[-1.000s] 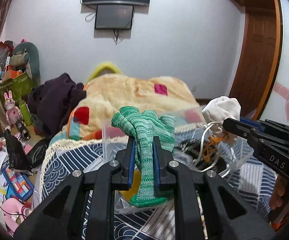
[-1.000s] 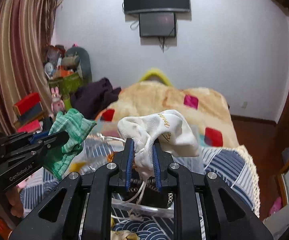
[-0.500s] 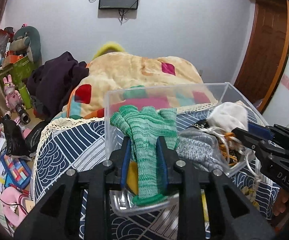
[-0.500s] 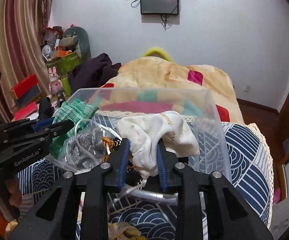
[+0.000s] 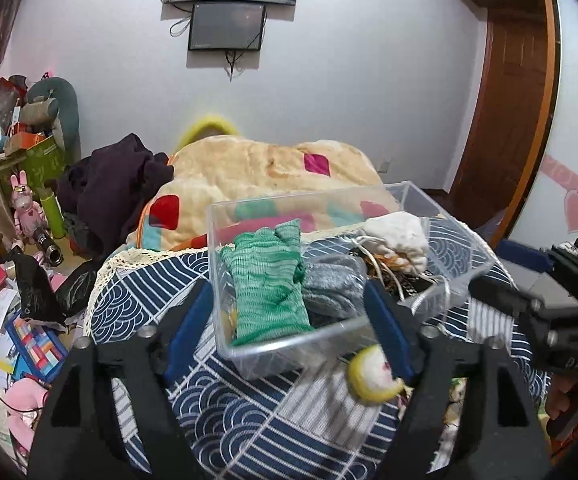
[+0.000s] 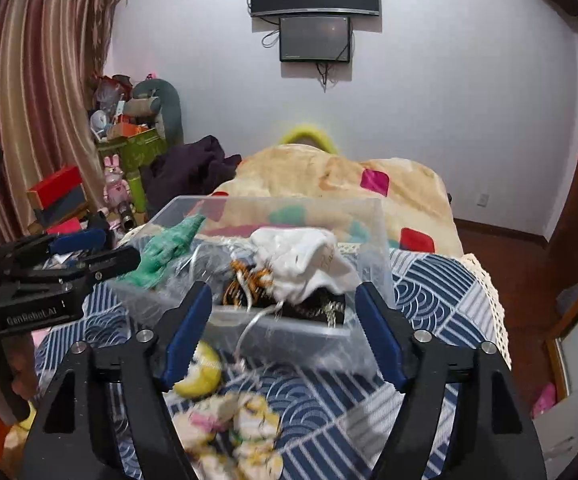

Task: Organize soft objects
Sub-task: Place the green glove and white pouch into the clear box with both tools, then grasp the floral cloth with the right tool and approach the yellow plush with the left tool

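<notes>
Left claw [image 5: 289,316] and right claw [image 6: 283,320] were both spread wide, holding nothing. Green knit [image 5: 269,280] and white pouch [image 6: 301,264] lay in the clear bin [image 5: 429,204] on the bed [image 5: 249,412]. Left outside: yellow plush [image 6: 203,372] and floral cloth [image 6: 245,424] beside the bin.

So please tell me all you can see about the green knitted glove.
The green knitted glove looks like soft striped yarn in light and dark green. It lies loose in the clear plastic box, at its left side, fingers pointing toward the far wall, cuff at the near wall. A grey knit item touches its right edge. No gripper holds it.
</notes>
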